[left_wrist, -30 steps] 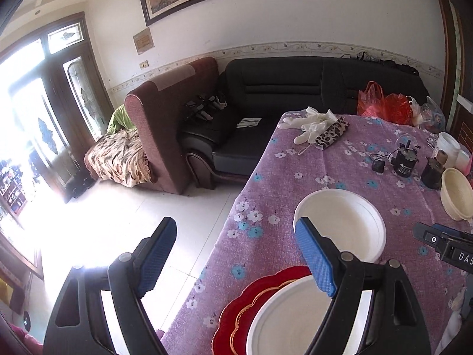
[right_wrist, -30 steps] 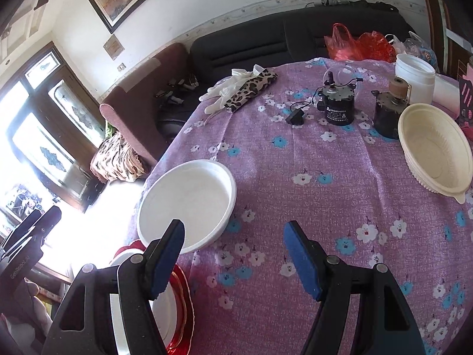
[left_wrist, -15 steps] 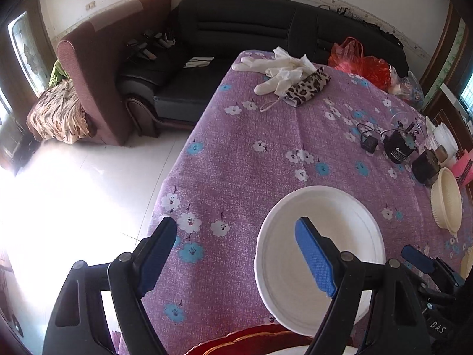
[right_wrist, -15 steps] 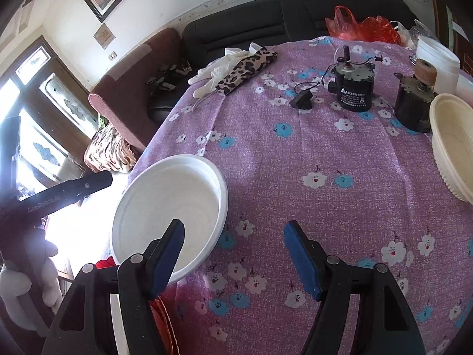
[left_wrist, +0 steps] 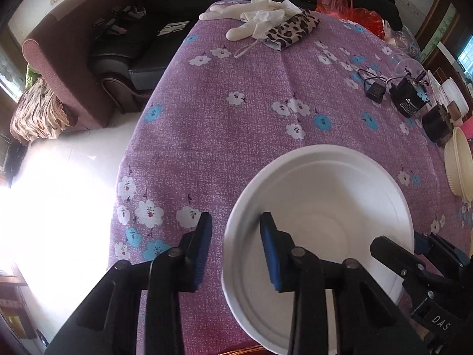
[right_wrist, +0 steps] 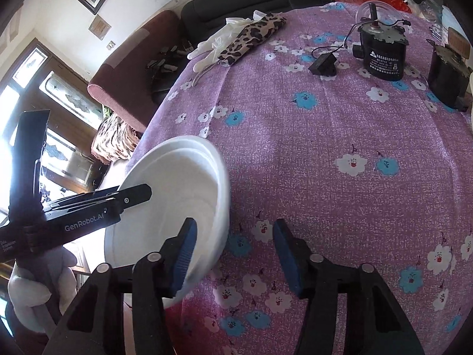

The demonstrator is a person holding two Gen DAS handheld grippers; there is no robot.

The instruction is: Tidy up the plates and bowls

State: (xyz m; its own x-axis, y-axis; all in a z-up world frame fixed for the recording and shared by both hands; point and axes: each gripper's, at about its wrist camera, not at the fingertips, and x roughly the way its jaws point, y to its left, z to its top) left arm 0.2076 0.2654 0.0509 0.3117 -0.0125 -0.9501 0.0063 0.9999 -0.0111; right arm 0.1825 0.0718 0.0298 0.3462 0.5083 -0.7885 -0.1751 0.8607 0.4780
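Observation:
A white bowl sits near the front left of the purple flowered table. My left gripper straddles its left rim, one finger outside and one inside; the jaws are narrowed but a gap shows on each side of the rim. In the right wrist view the same white bowl is at lower left, and my right gripper straddles its right rim, jaws open. A cream bowl lies at the table's right edge. A sliver of a red plate shows under the white bowl.
White gloves and a leopard-print pouch lie at the table's far end. Two black motors and a small black adapter stand at the right. A sofa and bright floor lie left of the table.
Both grippers moved down and in onto the white bowl's opposite rims. Both pairs of jaws narrowed, the left more. The bowl looks tilted in the right wrist view.

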